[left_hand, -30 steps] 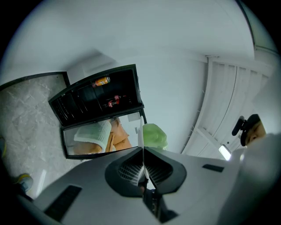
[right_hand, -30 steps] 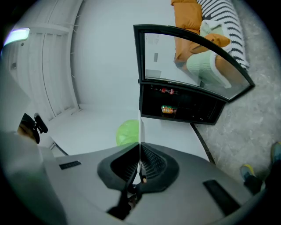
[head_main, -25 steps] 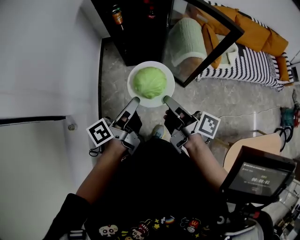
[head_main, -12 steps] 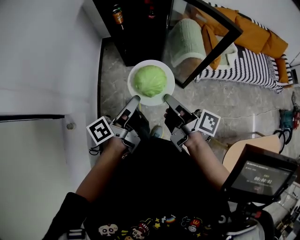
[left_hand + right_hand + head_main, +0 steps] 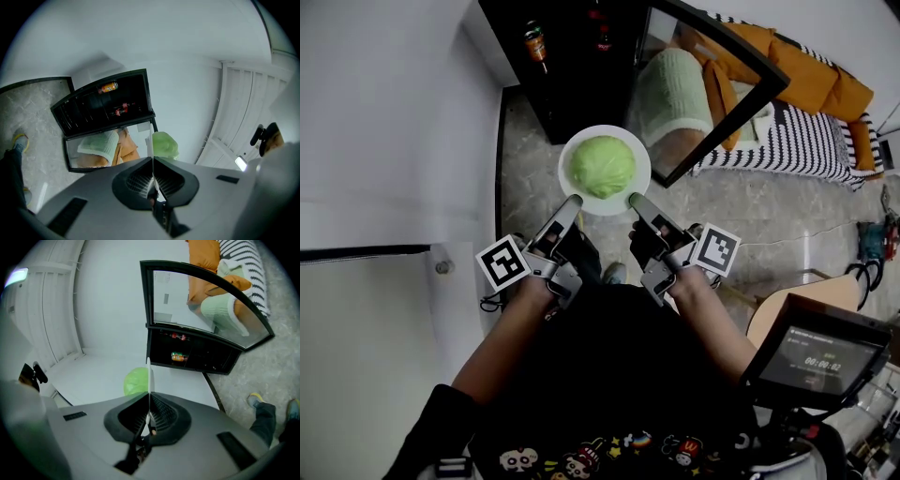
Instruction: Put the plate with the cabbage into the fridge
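Plate (image 5: 598, 207): you are holding the white plate in the air over the stone floor (image 5: 525, 159), just in front of the open fridge; each gripper view is showing it edge-on as a thin white line (image 5: 152, 144) (image 5: 148, 373).
Cabbage (image 5: 603, 166): the pale green head is sitting in the middle of the plate, filling most of it; it is peeking over the jaws in both gripper views (image 5: 165, 145) (image 5: 136, 380).
Left gripper (image 5: 572, 200): it is pinching the plate's rim at about 7 o'clock, its jaws drawn nearly together on the thin edge (image 5: 152, 161).
Right gripper (image 5: 633, 198): it is clamping the rim at about 5 o'clock, its jaws likewise narrowed onto the edge (image 5: 149, 397).
Fridge (image 5: 572, 75): the dark cabinet is standing at 12 o'clock from the plate, its inside facing you.
Fridge door (image 5: 717, 89): the black-framed glass door is swinging out toward 2 o'clock, with a green cushion (image 5: 670, 84) showing in the glass.
Bottle (image 5: 534, 34): an orange-labelled bottle is standing inside the fridge at 11 o'clock from the plate (image 5: 108, 86) (image 5: 178, 357).
Sofa (image 5: 811, 70): orange cushions and a striped cover (image 5: 806, 136) are lying at 2 o'clock, beyond the door.
Screen (image 5: 811, 358): a small monitor is glowing at 4 o'clock, well apart from the plate.
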